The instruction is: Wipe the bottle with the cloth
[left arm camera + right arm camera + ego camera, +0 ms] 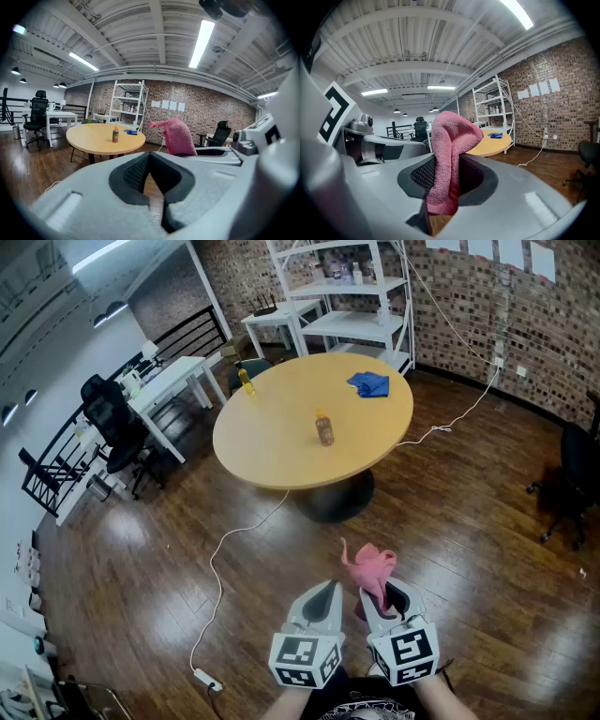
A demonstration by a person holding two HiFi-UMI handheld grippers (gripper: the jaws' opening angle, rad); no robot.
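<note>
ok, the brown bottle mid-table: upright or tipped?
Upright. The bottle stands on its base, cap up, near the middle of the round table.

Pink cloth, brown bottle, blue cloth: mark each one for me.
Pink cloth (pixel 450 140): right gripper view, on its upper fold.
Brown bottle (pixel 325 432): head view, on its body.
Blue cloth (pixel 369 383): head view, on its middle.
</note>
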